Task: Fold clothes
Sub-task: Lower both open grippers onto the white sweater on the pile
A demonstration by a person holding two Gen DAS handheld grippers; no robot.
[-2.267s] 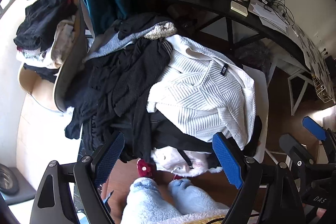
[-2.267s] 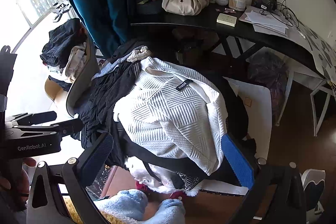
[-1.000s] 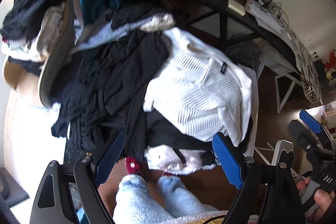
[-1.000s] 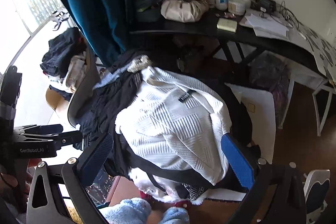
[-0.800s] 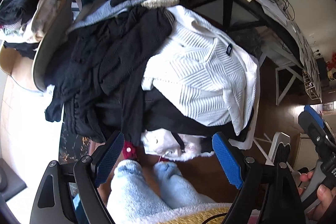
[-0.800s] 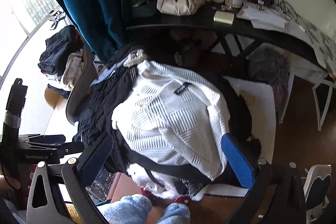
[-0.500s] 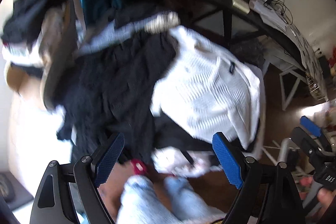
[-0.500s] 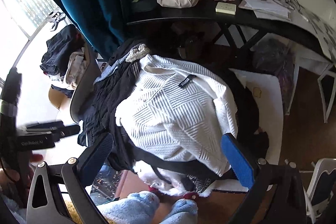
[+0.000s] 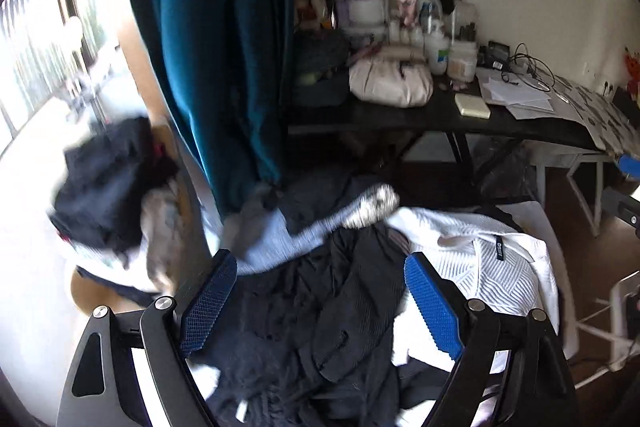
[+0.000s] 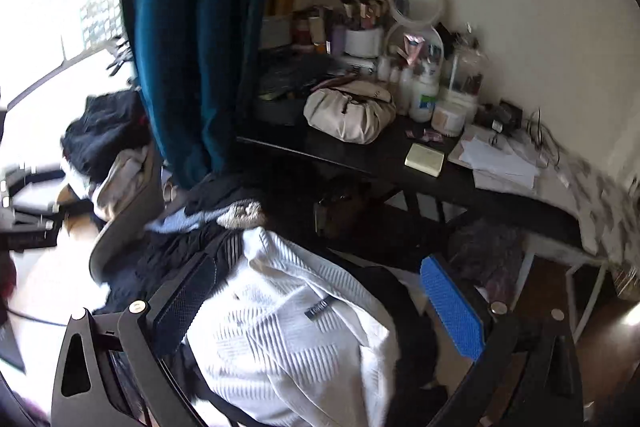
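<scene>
1. Nearest in, the left gripper (image 9: 318, 297) stood wide apart over the heap with nothing between its pads; the right gripper (image 10: 322, 297) was spread just as wide and held nothing either.
2. Right under them lay the pile: one white textured knit top (image 10: 288, 331) crumpled on top, its neck label showing, beside a tangle of black garments (image 9: 320, 307) too knotted to count.
3. That white top looked thick, soft and floppy, likely heavier than the thin black pieces. My call was to pinch it at the collar seam or a shoulder edge so it would hang open instead of bunching.
4. The black knits looked light and clingy, and I reckoned they would drag neighbours along when lifted.
5. A little beyond, one pale blue garment with a fuzzy cuff (image 9: 276, 235) trailed across the heap's far edge.
6. Off to the left, one chair (image 10: 128, 219) carried a second, smaller heap of dark and pale clothes (image 9: 108, 187), also unfolded.
7. Farthest back stood one black desk (image 10: 360, 155) with one beige bag (image 10: 348, 117).
</scene>
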